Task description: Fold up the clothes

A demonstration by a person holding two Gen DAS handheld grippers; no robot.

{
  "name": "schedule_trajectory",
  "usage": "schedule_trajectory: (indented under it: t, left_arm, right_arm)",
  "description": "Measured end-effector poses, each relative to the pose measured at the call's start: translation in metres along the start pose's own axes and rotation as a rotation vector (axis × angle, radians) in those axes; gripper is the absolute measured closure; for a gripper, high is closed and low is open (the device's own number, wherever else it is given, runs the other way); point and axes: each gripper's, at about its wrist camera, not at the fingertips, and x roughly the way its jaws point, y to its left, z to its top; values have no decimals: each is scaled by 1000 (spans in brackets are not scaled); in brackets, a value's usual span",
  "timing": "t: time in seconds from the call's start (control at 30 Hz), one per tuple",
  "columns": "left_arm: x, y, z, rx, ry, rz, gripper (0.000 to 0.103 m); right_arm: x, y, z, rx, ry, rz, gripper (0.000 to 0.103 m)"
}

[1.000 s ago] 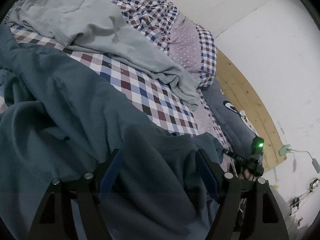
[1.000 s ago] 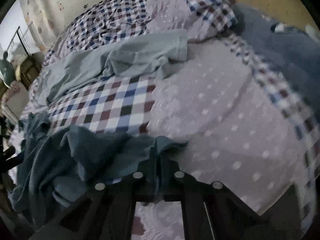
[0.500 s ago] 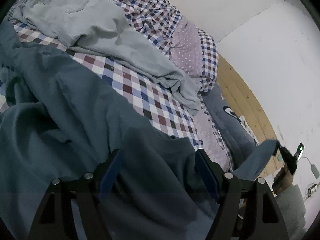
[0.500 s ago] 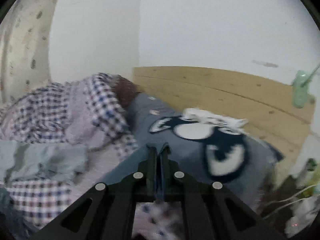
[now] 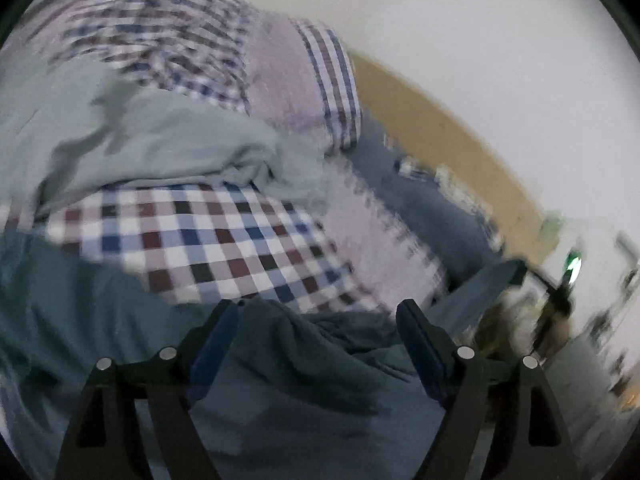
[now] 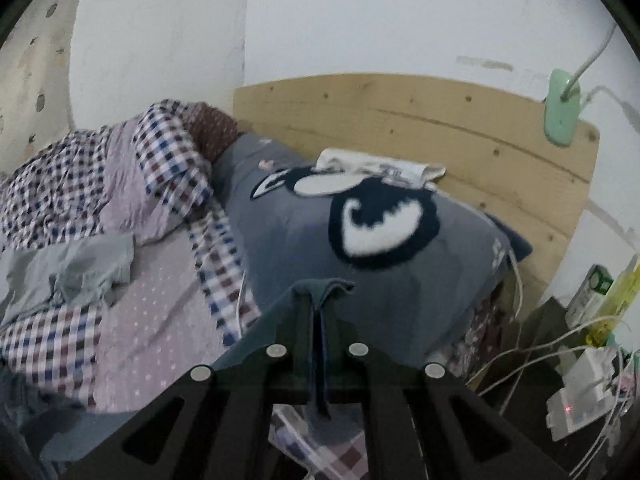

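Checked bed with dark teal garment, pale grey garment, blue-grey pillow.

Soft, matt teal cloth garment, nap slightly fuzzy. Thin checked cotton sheet, smooth and matt. Pale grey cloth, limp, creased. Bare pine headboard, unvarnished, knotty. Fleecy pillow. Matt black plastic gripper fingers.

Checked bedsheet spread over the bed, rumpled checked quilt heaped by the wall, grey pillow laid against wooden headboard, green clip lamp fixed on its top edge, white cables trailed alongside.
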Motion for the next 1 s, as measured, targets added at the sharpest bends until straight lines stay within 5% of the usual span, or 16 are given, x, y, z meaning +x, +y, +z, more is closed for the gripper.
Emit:
schedule_trajectory:
  t: [0.13, 0.23, 0.37, 0.57, 0.6, 0.67, 0.73, 0.87, 1.0]
  left_arm:
    - [66, -25, 22, 62, 242, 126, 21]
    - [108, -36, 26, 116, 404, 260, 31]
    - [135, -38, 32, 122, 517, 403, 32]
    - [160, -42, 27, 130, 614, 496, 33]
    - [165, -40, 25, 126, 631, 503, 36]
    - [175, -37, 21, 125, 671, 540, 59]
    - [177, -32, 18, 102, 677, 552, 85]
    - [162, -22, 28, -4, 586, 522, 100]
    - [126, -12, 56, -125, 423, 492, 101]
  right_arm:
    - [-2, 5, -8, 5, -5, 55, 102]
    - [-3, 11, -7, -2, -18, 91, 102]
    - [-7, 15, -7, -7, -39, 136, 102]
    - [-3, 17, -11, 23, -50, 194, 102]
    - [-2, 17, -12, 25, -50, 203, 102]
    - [-1, 18, -14, 26, -50, 215, 102]
    - [-1, 17, -15, 25, -55, 220, 102]
    - [-3, 11, -13, 20, -70, 216, 102]
    - [-5, 0, -5, 29, -95, 205, 102]
